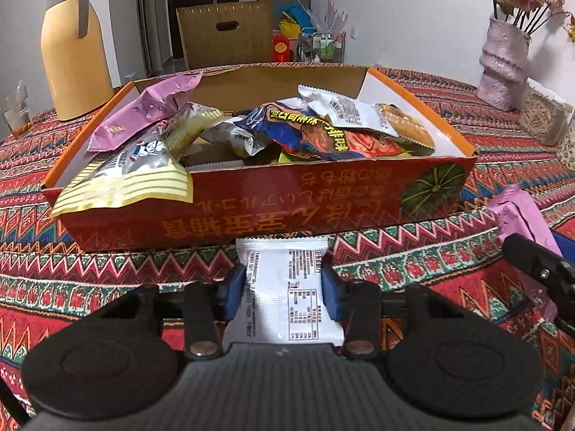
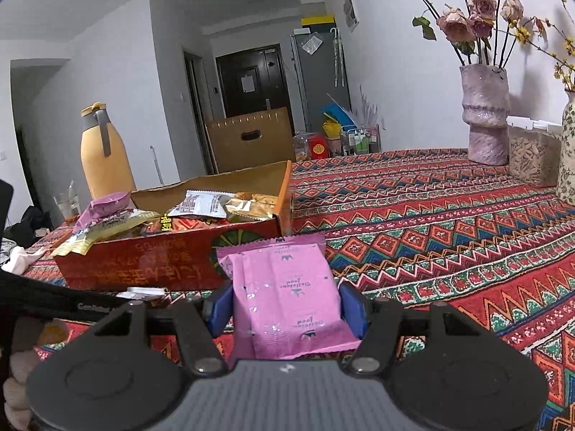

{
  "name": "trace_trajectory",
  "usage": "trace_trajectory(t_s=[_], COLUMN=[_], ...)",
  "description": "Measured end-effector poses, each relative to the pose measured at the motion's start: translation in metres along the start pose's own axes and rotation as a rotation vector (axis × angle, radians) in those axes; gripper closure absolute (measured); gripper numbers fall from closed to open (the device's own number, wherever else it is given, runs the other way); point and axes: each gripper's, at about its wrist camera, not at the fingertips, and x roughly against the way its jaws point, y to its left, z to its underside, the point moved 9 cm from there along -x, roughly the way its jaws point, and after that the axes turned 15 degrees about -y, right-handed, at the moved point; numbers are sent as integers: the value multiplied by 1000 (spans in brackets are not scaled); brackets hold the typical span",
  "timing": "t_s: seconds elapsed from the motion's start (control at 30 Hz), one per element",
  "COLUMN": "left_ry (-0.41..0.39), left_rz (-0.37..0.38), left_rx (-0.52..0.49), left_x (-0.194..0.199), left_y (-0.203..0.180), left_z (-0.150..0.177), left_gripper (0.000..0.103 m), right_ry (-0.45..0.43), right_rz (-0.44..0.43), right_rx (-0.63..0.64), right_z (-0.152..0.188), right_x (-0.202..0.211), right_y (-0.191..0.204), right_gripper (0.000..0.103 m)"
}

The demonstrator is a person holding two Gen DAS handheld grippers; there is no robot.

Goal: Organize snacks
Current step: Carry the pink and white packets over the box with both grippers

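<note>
A red cardboard snack box (image 1: pixel 251 204) with orange rim sits on the patterned tablecloth, holding several snack packets (image 1: pixel 323 125). My left gripper (image 1: pixel 284 287) is shut on a white snack packet (image 1: pixel 287 287), just in front of the box's near wall. My right gripper (image 2: pixel 285 305) is shut on a pink snack packet (image 2: pixel 284 294), held to the right of the box (image 2: pixel 151 258). That pink packet and the right gripper also show at the right edge of the left wrist view (image 1: pixel 521 215).
A yellow thermos (image 1: pixel 72 46) and a glass (image 1: pixel 16 111) stand at the back left. A purple vase (image 2: pixel 485 118) with dried flowers and a clear container (image 2: pixel 532 154) stand at the back right. A yellow-striped packet (image 1: pixel 136 176) hangs over the box's front left.
</note>
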Motion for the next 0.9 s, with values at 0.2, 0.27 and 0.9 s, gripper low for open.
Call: trace_trajectory(t_s=[0.2, 0.27, 0.9], left_ry=[-43, -66, -230], left_rz=[42, 60, 41], left_rx=[-4, -9, 46], left_x=[28, 39, 42], left_y=[-7, -9, 23], left_z=[-9, -15, -111], left_gripper=[58, 58, 58], right_ry=[-22, -34, -71], right_rz=[3, 0, -41], right_rx=[17, 20, 84], right_z=[-12, -19, -82], right_x=[8, 11, -58], right_y=[4, 8, 60], right_gripper=[41, 41, 41])
